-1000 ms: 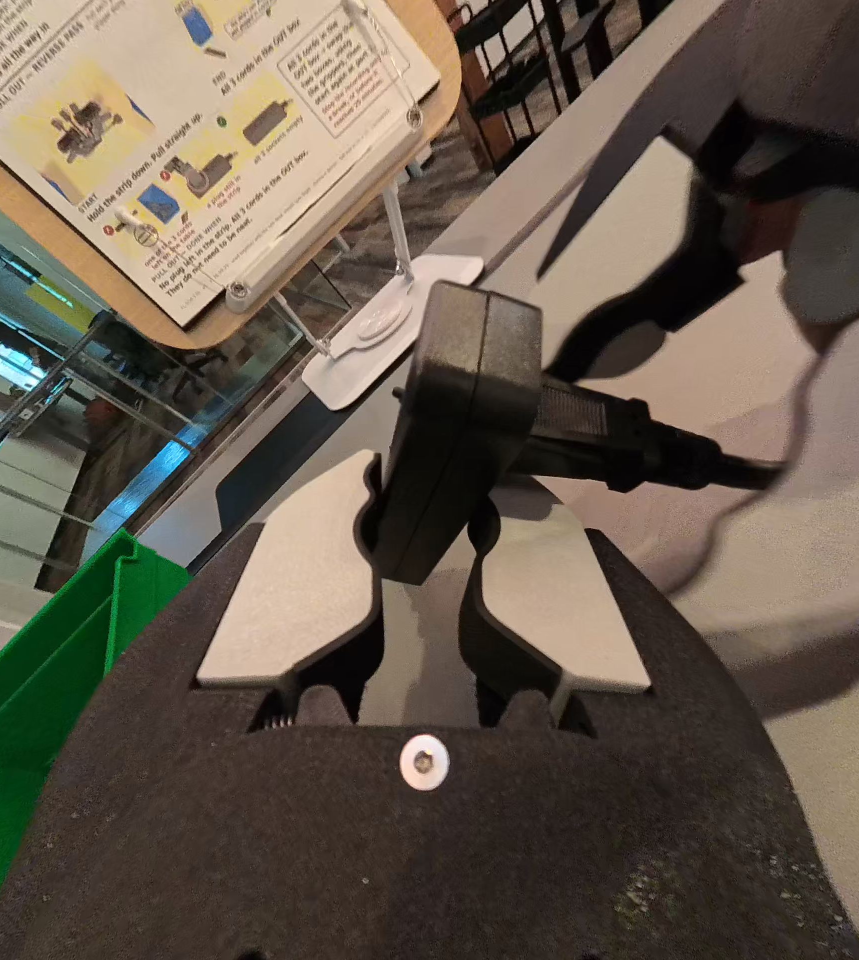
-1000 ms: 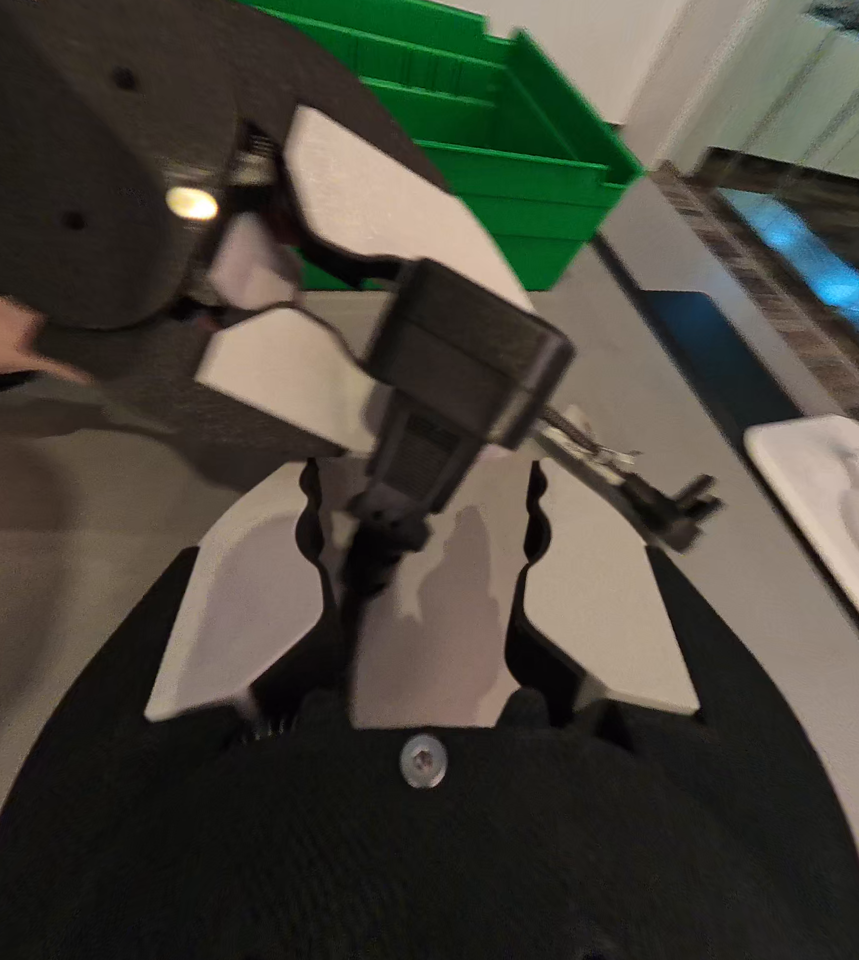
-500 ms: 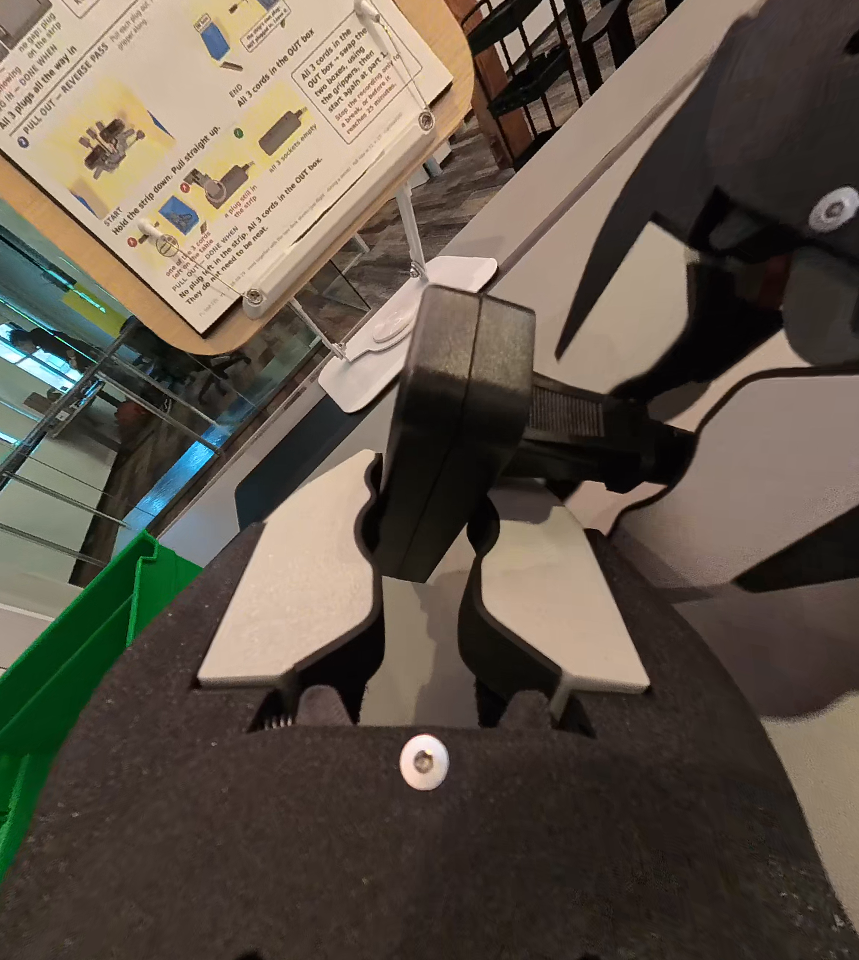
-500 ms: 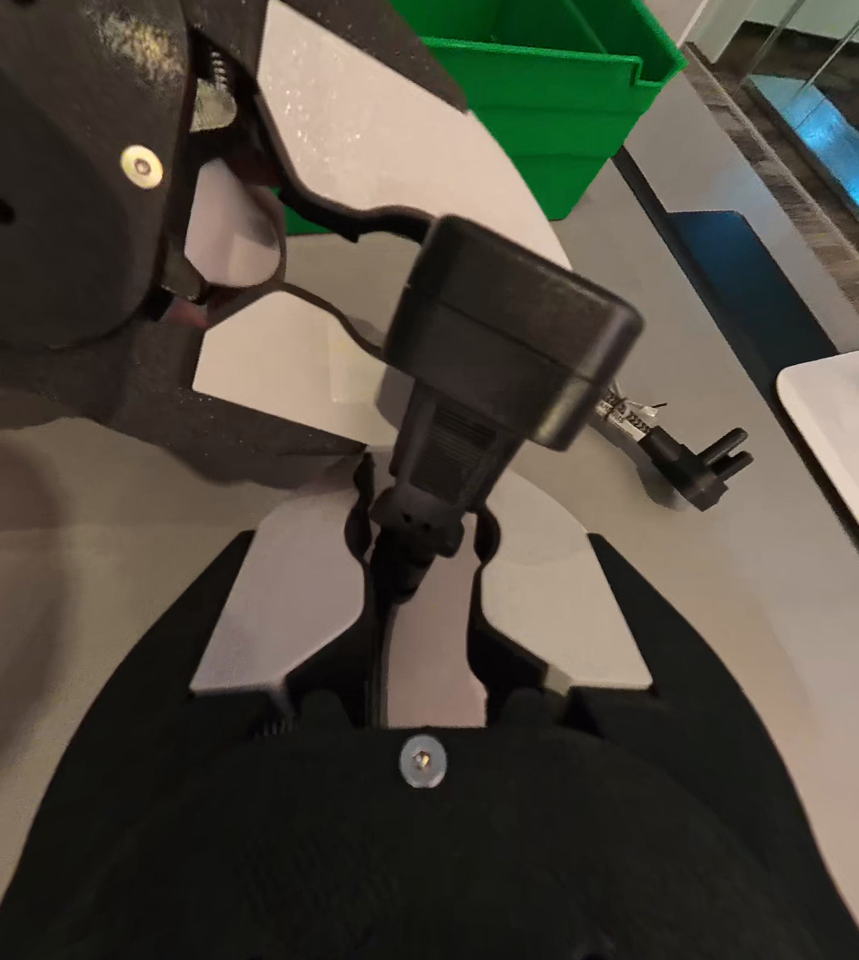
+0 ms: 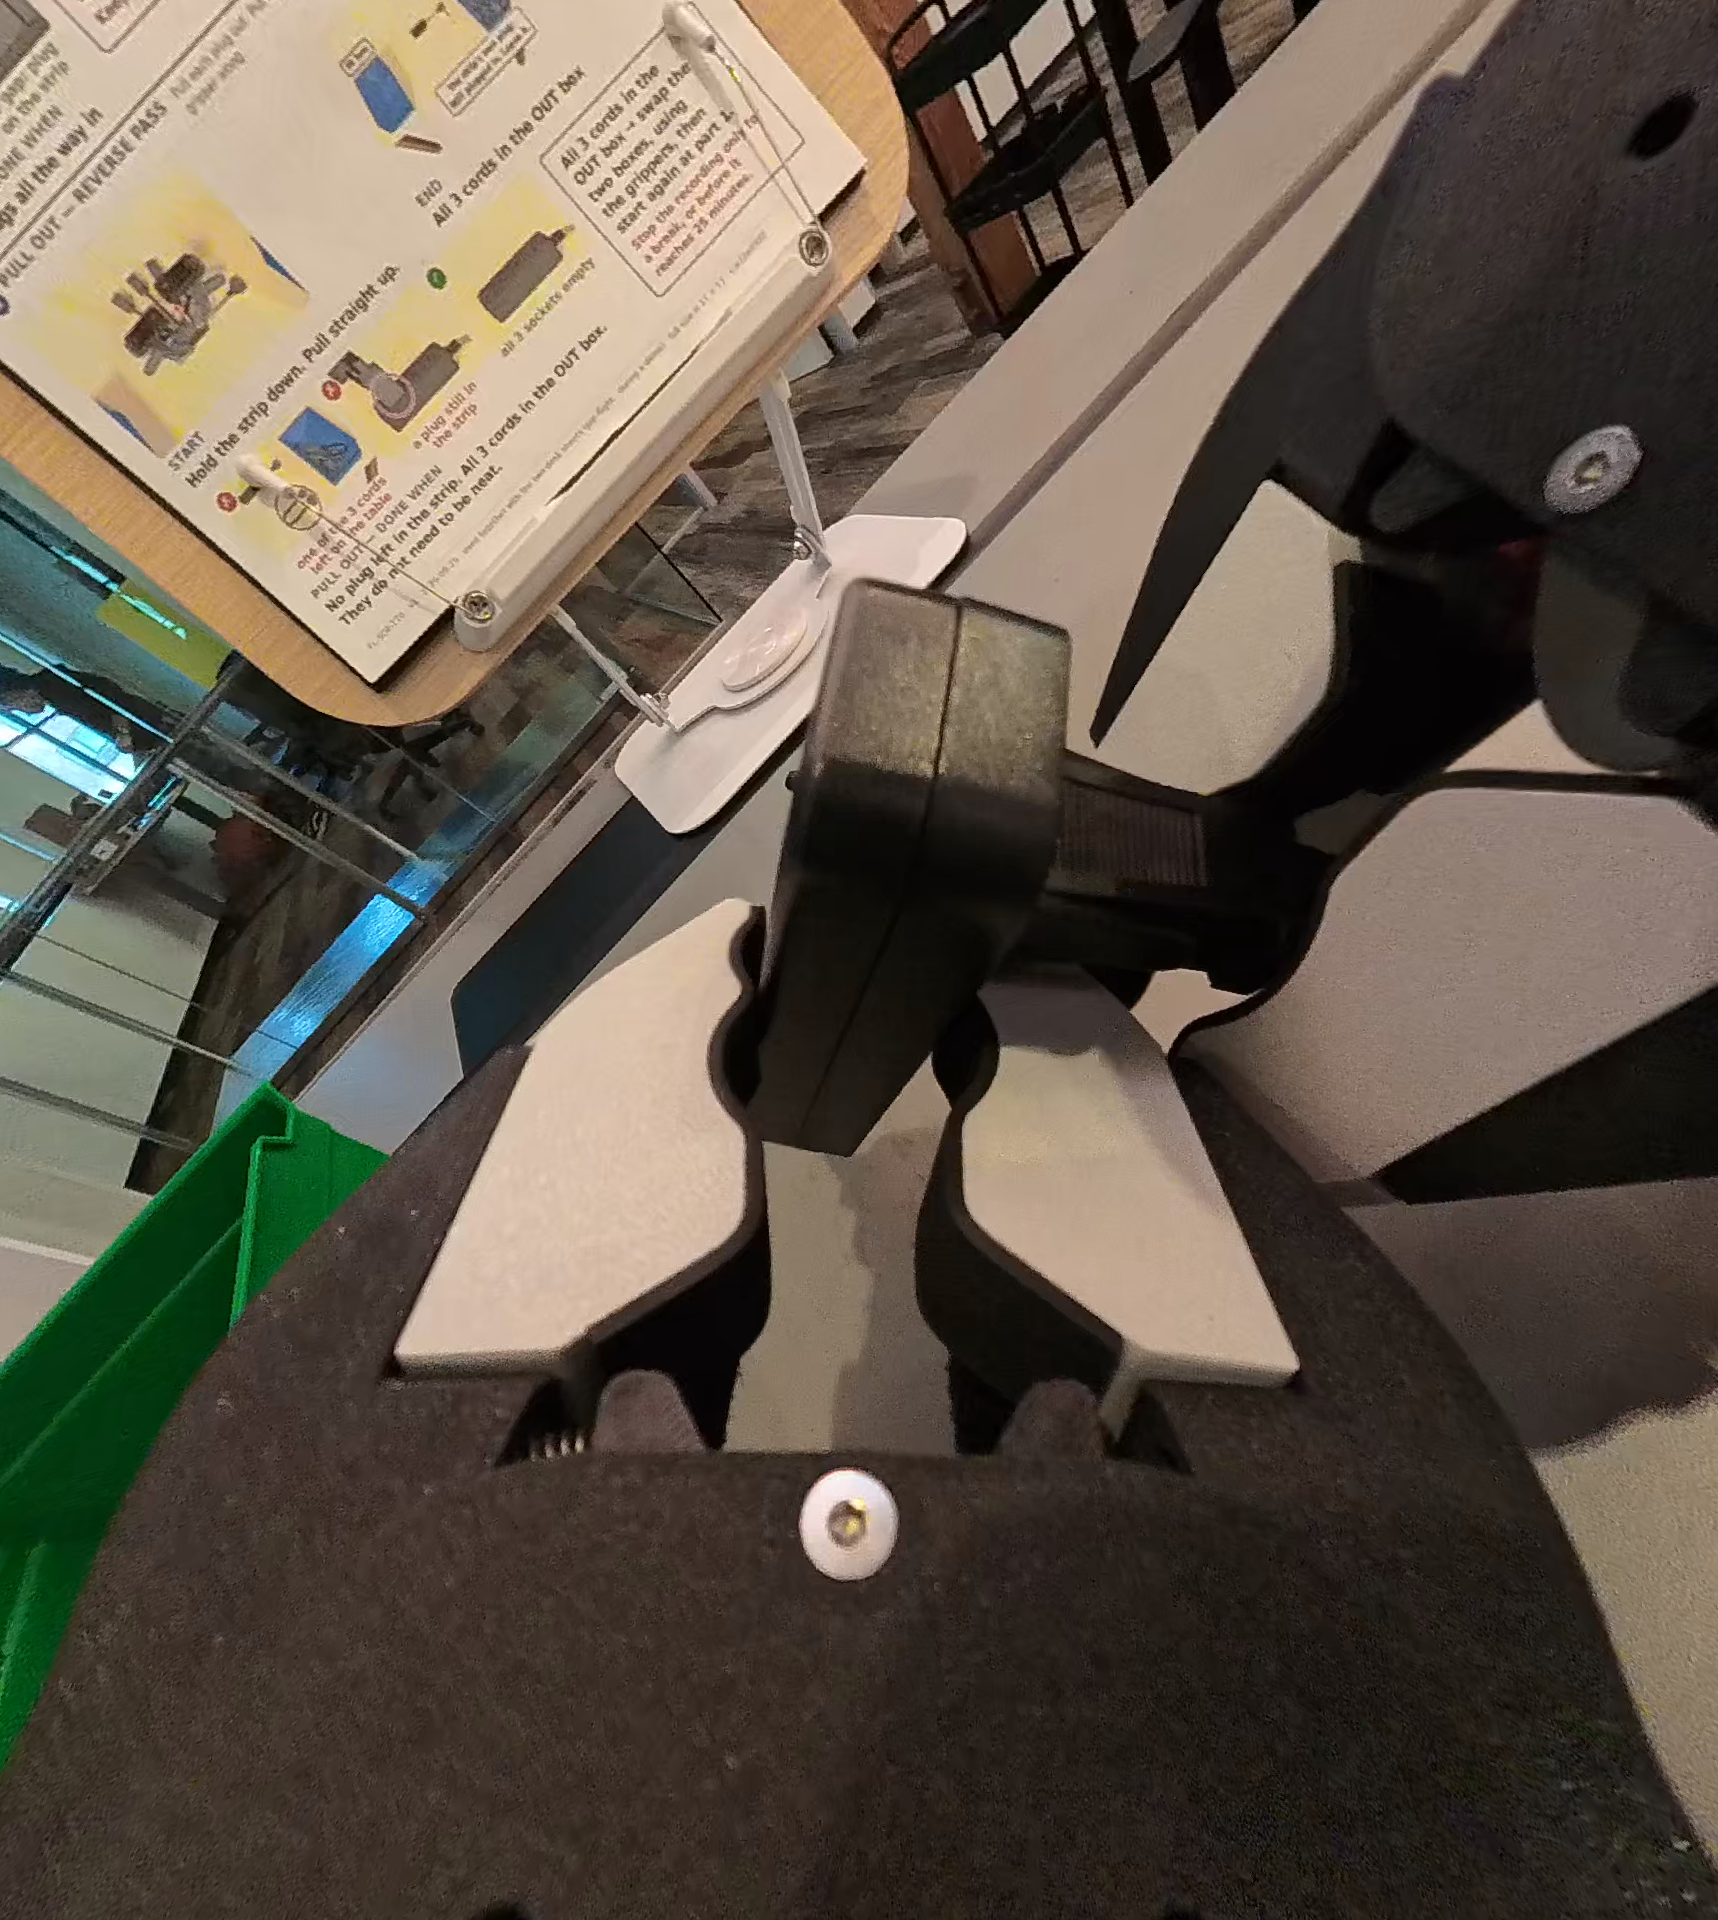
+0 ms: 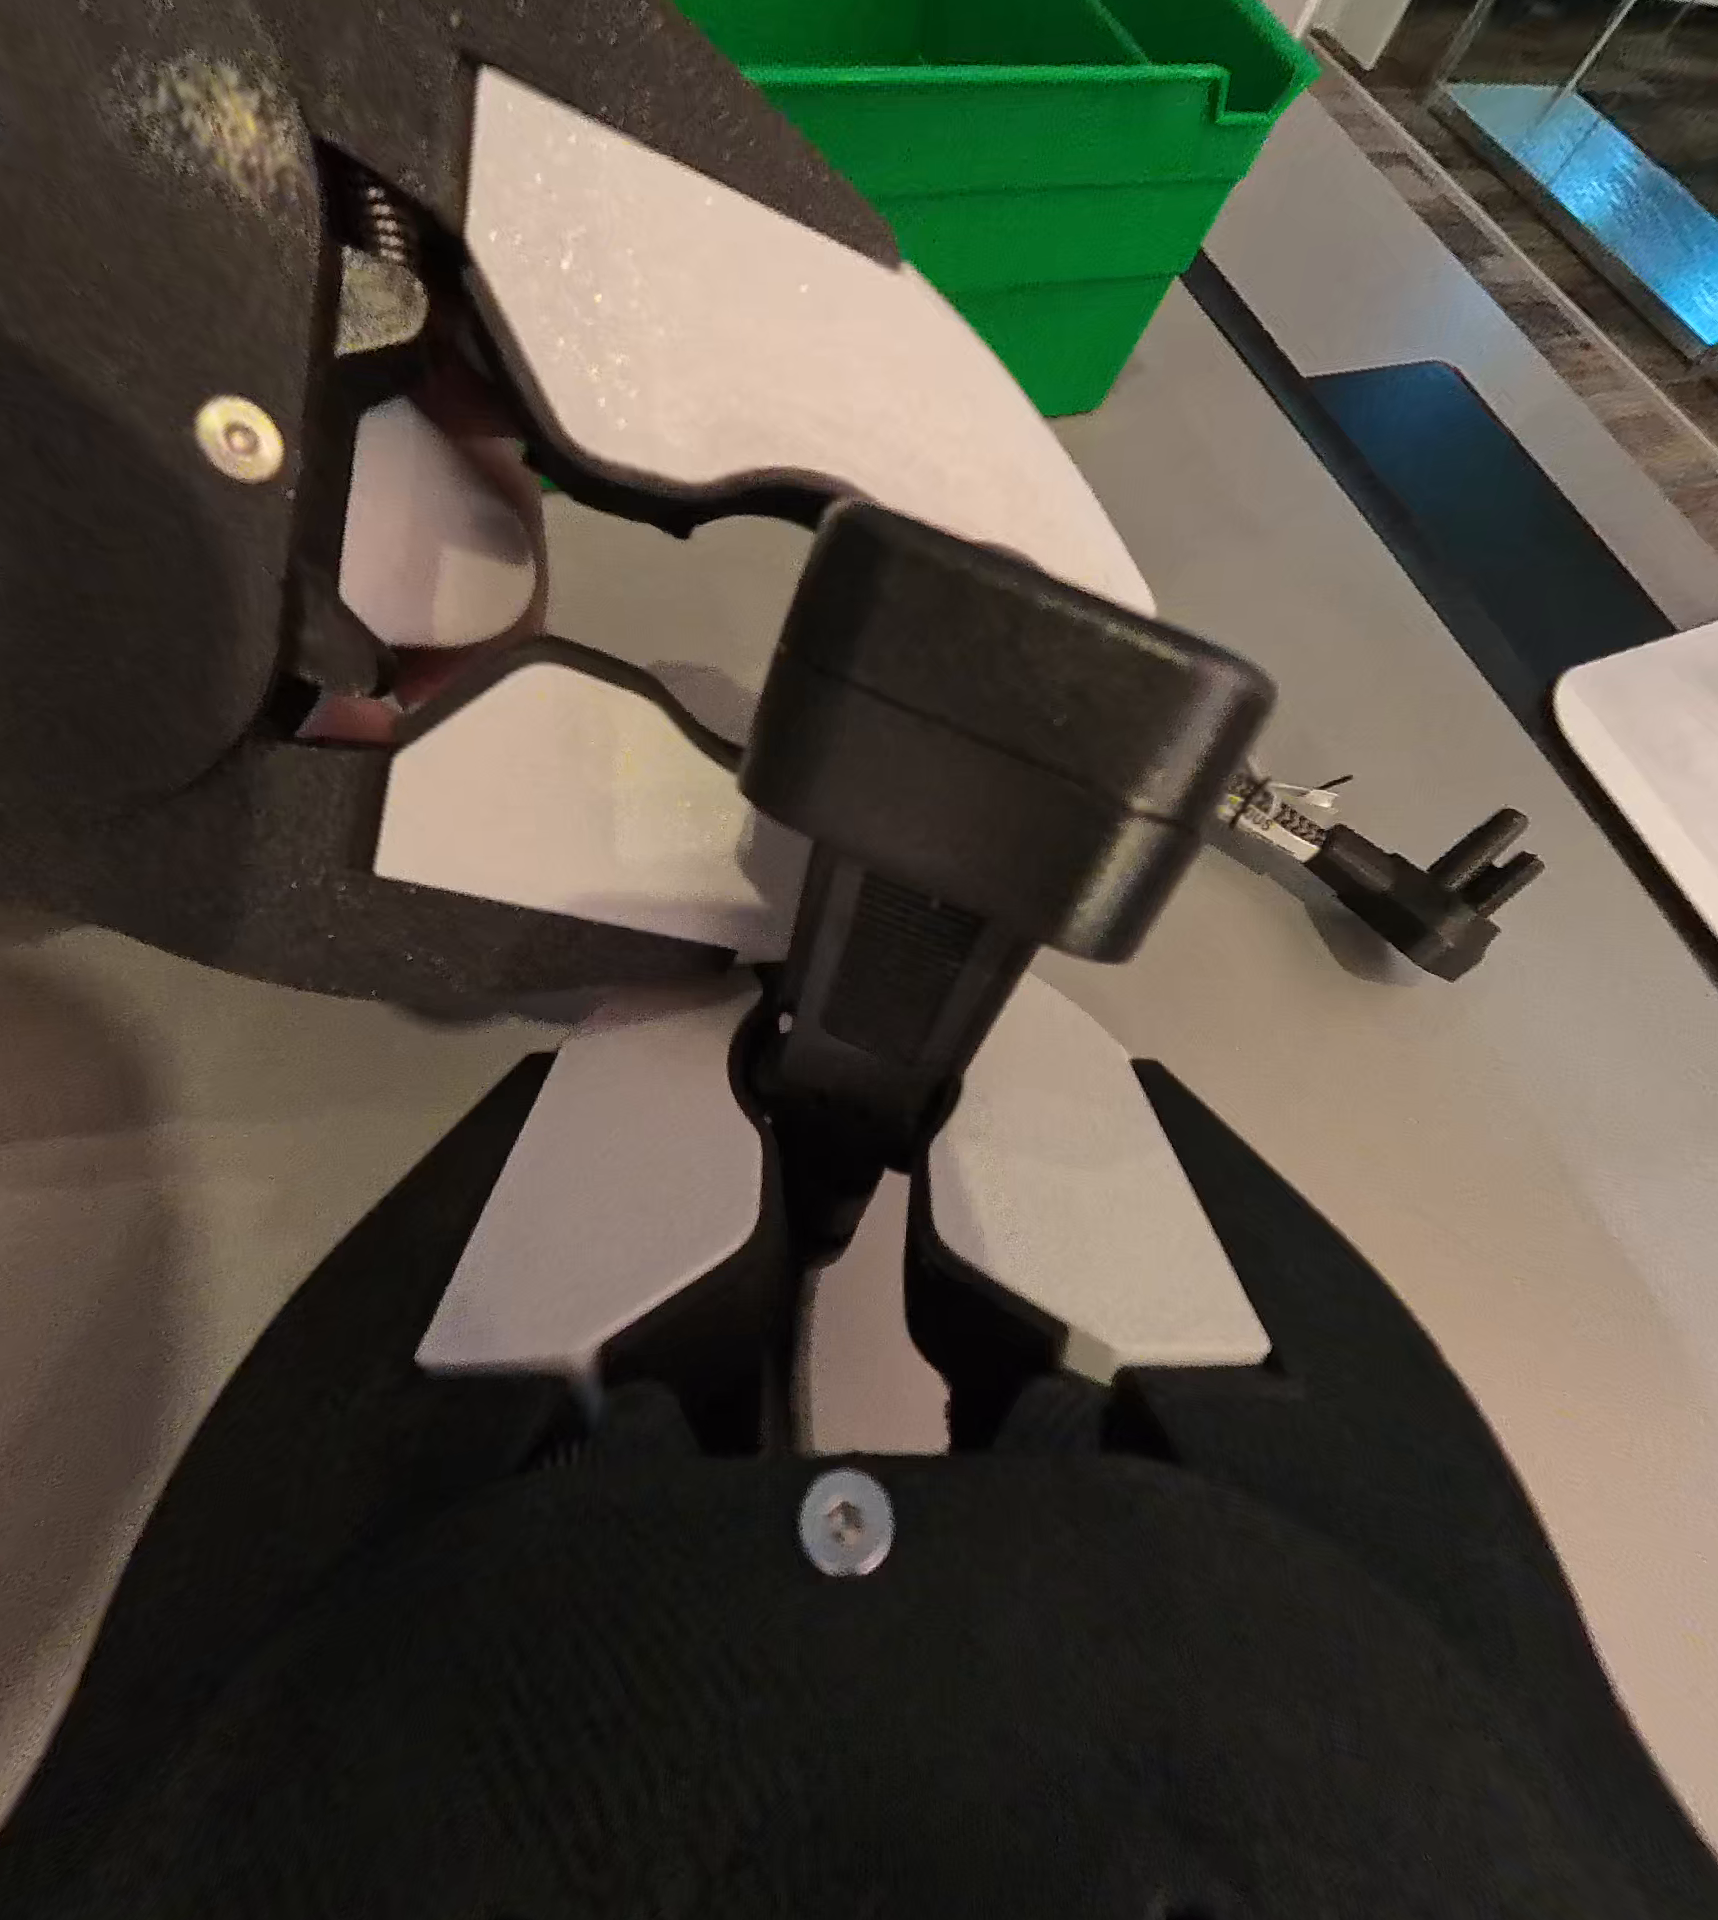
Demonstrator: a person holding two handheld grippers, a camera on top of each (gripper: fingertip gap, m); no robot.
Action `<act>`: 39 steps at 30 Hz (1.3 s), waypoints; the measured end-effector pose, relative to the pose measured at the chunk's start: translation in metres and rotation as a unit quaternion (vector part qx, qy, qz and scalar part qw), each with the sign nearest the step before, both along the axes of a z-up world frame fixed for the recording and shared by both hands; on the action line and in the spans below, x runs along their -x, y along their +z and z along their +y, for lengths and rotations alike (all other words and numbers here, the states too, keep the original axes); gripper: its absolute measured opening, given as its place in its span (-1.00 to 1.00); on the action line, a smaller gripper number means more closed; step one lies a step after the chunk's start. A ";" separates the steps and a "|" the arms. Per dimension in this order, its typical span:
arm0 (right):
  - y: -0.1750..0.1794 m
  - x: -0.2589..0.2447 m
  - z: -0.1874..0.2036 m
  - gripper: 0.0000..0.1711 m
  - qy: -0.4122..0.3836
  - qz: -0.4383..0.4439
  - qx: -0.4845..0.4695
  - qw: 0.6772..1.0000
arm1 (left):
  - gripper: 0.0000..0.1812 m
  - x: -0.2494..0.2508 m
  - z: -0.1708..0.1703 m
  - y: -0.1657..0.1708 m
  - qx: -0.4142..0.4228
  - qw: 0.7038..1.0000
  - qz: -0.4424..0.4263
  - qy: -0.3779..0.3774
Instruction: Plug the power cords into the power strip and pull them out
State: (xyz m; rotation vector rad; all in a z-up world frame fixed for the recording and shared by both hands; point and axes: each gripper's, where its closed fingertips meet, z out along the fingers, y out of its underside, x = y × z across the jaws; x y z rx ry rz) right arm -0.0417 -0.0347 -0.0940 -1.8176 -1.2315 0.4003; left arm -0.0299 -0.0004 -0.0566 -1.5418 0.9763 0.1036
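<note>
Both grippers are closed on parts of one black assembly held above the grey table (image 6: 1457, 1195). By the left gripper (image 5: 850, 1049), the lower end of a black power strip block (image 5: 922, 862) is clamped between its grey-faced fingers (image 5: 616, 1132), with the block standing nearly upright and tilted slightly to the right. By the right gripper (image 6: 839, 1091), a black power cord plug (image 6: 891, 987) is pinched at its ribbed neck; this plug is seated in the block's side, and its thin cord is seen running back between the right gripper's fingers (image 6: 616, 1226). In the left wrist view the right gripper (image 5: 1250, 914) is seen reaching in from the right onto the plug (image 5: 1135, 842); in the right wrist view the left gripper (image 6: 730, 727) comes in from the upper left onto the block (image 6: 1000, 748). A second black plug (image 6: 1426, 894) with a braided cord is lying on the table behind the block. A green bin (image 6: 1021, 197) is standing at the far table edge, and an instruction sheet on a wooden board (image 5: 398, 312) is propped on a white stand (image 5: 730, 707).
</note>
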 end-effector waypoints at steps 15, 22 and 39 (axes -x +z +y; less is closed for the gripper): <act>0.003 -0.001 -0.012 -0.80 0.073 -0.024 -0.026 0.997 | -0.64 -0.007 -0.005 0.003 0.030 0.997 -0.063 -0.035; 0.005 0.004 0.000 -0.81 -0.030 0.017 -0.018 0.999 | -0.64 0.005 0.002 0.003 0.021 0.997 -0.072 0.018; 0.007 -0.006 -0.008 -0.79 0.077 -0.056 -0.028 0.995 | -0.63 -0.004 0.000 0.003 0.038 0.997 -0.067 -0.015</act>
